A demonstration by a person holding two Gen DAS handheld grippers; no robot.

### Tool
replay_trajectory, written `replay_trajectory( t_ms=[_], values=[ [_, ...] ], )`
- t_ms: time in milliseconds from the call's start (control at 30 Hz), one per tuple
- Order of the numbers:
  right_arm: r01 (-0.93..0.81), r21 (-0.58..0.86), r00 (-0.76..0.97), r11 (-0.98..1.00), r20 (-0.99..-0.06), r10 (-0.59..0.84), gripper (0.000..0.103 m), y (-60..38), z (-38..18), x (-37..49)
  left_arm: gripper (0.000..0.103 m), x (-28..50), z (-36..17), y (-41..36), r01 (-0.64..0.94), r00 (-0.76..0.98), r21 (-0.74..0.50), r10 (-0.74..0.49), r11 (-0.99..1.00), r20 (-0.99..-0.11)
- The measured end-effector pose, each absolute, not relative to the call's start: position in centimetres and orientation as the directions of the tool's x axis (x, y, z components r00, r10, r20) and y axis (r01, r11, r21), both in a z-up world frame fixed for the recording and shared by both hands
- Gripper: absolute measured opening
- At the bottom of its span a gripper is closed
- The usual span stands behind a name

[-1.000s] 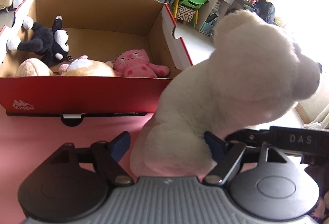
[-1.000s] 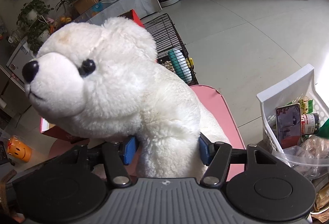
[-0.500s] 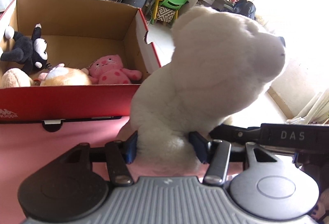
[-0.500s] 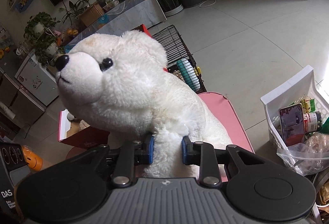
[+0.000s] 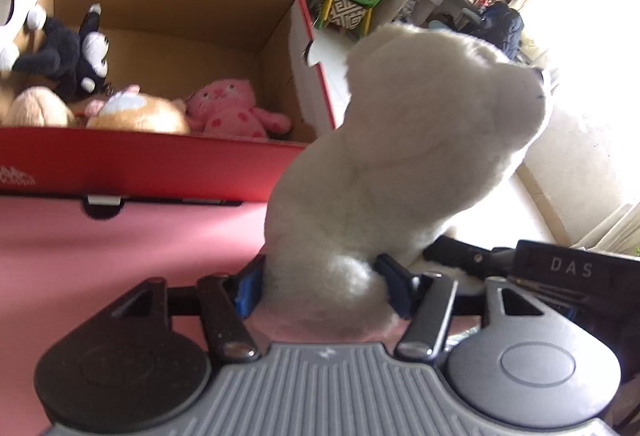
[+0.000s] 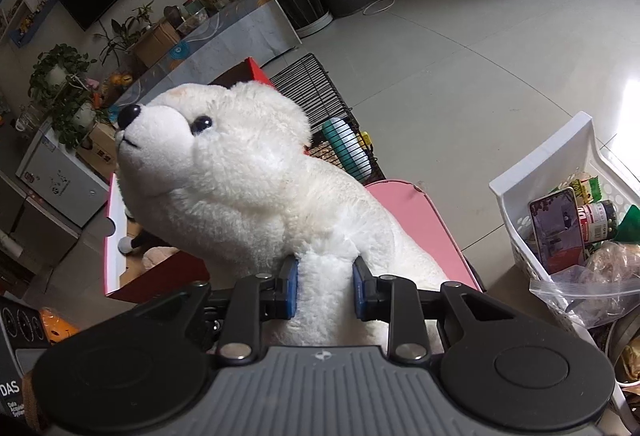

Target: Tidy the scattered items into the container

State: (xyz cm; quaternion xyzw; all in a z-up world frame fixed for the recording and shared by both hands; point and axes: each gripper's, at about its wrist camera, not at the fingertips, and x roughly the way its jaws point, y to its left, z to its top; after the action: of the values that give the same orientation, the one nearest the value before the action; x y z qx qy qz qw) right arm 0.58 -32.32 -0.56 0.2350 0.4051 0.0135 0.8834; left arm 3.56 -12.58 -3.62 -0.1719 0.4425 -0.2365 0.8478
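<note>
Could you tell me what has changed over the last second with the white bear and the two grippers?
Both the left gripper and the right gripper have closed from a loose straddle into a squeeze on the white bear; its head now shows farther from both cameras. The red box and the plush toys inside, including the pink cat, stayed put.

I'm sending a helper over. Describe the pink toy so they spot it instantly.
Find the red cardboard box on the pink table. Inside, in its near right corner, lies the pink toy beside a tan plush. It alone is bright pink with darker pink spots.
</note>
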Motion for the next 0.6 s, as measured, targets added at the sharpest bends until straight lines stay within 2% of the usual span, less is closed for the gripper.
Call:
replay_trajectory(
  t_ms=[133, 233, 433, 600],
  values=[
    [0.149, 0.379, 0.693, 0.913, -0.699, 0.177, 0.029, -32.1, -0.9, 1.4, 0.072, 3.8, -4.1, -12.5, 0.242, 0.506, -0.500, -0.548, 0.831, -0.666],
    [0.150, 0.373, 0.701, 0.915, -0.694, 0.168, 0.029, -32.0, -1.2, 1.8, 0.084, 3.7, -3.9, -12.3, 0.232, 0.527, -0.492, -0.534, 0.839, -0.662],
    [0.161, 0.378, 0.692, 0.912, -0.702, 0.169, 0.030, -32.5, -2.0, 2.2, 0.084, 3.9, -4.4, -12.3, 0.223, 0.510, -0.497, -0.535, 0.838, -0.673],
    [0.170, 0.396, 0.700, 0.902, -0.693, 0.172, 0.037, -32.8, -1.3, 1.7, 0.093, 3.7, -4.2, -12.0, 0.213, 0.529, -0.487, -0.519, 0.847, -0.671]
  ],
)
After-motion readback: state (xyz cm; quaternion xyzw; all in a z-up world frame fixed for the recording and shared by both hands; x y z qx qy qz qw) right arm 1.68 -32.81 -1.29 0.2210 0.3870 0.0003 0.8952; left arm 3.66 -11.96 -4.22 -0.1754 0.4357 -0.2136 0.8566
